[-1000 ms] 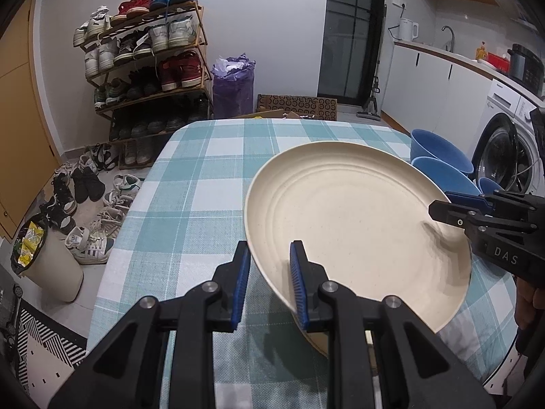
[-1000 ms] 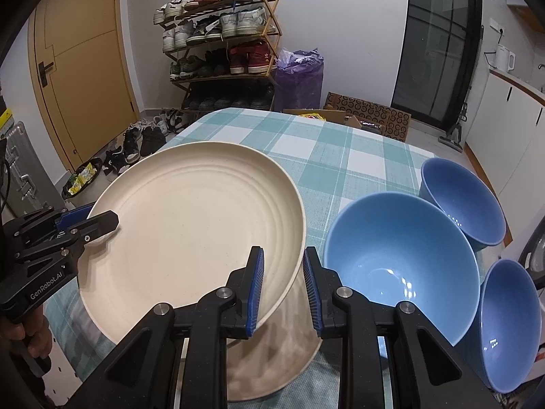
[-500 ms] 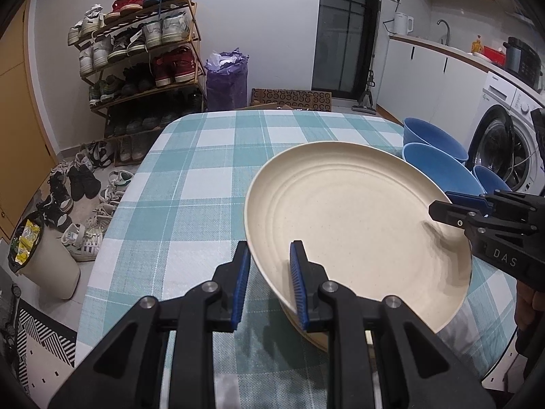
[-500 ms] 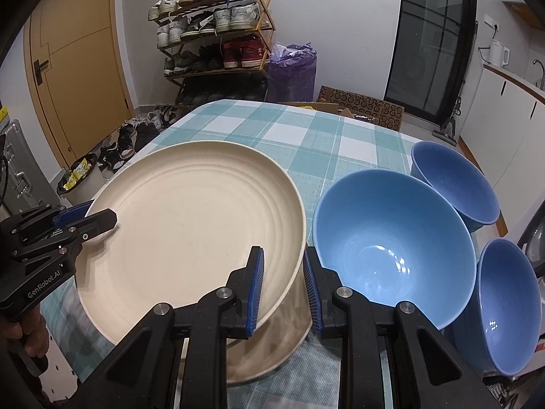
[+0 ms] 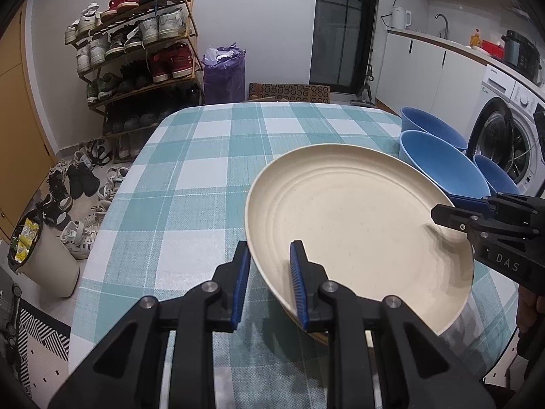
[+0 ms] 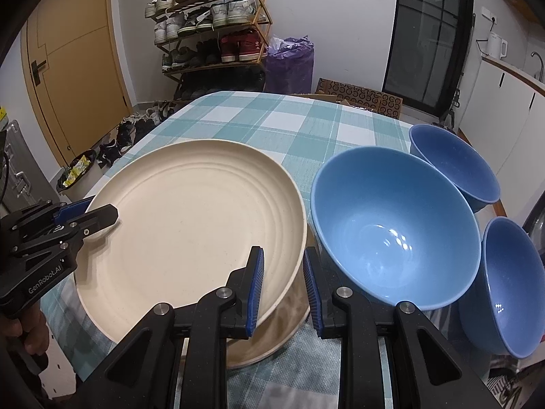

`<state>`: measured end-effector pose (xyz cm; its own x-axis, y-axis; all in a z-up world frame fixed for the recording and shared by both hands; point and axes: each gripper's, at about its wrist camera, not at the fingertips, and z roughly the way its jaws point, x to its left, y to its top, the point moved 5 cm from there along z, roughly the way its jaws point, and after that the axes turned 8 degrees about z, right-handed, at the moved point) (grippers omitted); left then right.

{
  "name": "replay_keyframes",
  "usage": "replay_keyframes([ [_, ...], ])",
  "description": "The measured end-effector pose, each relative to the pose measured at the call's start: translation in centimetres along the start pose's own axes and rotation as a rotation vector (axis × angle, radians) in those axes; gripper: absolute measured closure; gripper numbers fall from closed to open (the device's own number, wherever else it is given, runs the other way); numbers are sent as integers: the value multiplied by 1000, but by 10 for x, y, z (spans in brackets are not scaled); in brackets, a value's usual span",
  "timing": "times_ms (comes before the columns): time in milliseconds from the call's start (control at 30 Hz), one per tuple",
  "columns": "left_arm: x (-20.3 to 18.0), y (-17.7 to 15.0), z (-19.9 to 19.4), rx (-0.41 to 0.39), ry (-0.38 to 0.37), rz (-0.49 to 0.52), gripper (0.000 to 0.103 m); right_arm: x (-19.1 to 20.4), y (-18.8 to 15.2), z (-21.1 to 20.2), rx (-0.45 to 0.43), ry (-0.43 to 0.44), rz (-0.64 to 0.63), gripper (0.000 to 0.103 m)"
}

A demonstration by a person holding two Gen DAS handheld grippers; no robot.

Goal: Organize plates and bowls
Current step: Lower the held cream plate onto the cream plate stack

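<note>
A large cream plate (image 5: pixel 357 225) (image 6: pixel 190 218) is held level above a second cream plate (image 6: pixel 272 337) lying on the checked tablecloth. My left gripper (image 5: pixel 269 283) straddles the held plate's left rim; it also shows in the right wrist view (image 6: pixel 92 213). My right gripper (image 6: pixel 282 286) straddles the opposite rim; it also shows in the left wrist view (image 5: pixel 453 209). Both look closed on the rim. Three blue bowls stand to the right: a big one (image 6: pixel 391 235), a far one (image 6: pixel 453 167), a near one (image 6: pixel 511 283).
The teal checked table (image 5: pixel 204 177) stretches ahead and to the left. Beyond it stand a shoe rack (image 5: pixel 136 54), a purple bag (image 5: pixel 224 75) and shoes on the floor. A washing machine (image 5: pixel 511 129) is close on the right. A bin (image 5: pixel 41 255) sits left of the table.
Both grippers and the held plate have drawn back toward me and risen slightly. The grip on the rim is unchanged. The bowls have not moved.
</note>
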<state>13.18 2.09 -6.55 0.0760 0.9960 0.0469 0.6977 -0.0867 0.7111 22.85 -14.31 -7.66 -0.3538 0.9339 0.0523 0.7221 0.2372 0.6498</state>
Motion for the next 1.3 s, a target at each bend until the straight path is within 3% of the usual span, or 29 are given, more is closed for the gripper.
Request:
replay_keyframes([
  [833, -14, -14, 24, 42, 15, 48, 81, -5, -20, 17, 5, -103, -62, 79],
  [1300, -20, -18, 34, 59, 39, 77, 81, -9, -25, 25, 16, -105, -54, 79],
])
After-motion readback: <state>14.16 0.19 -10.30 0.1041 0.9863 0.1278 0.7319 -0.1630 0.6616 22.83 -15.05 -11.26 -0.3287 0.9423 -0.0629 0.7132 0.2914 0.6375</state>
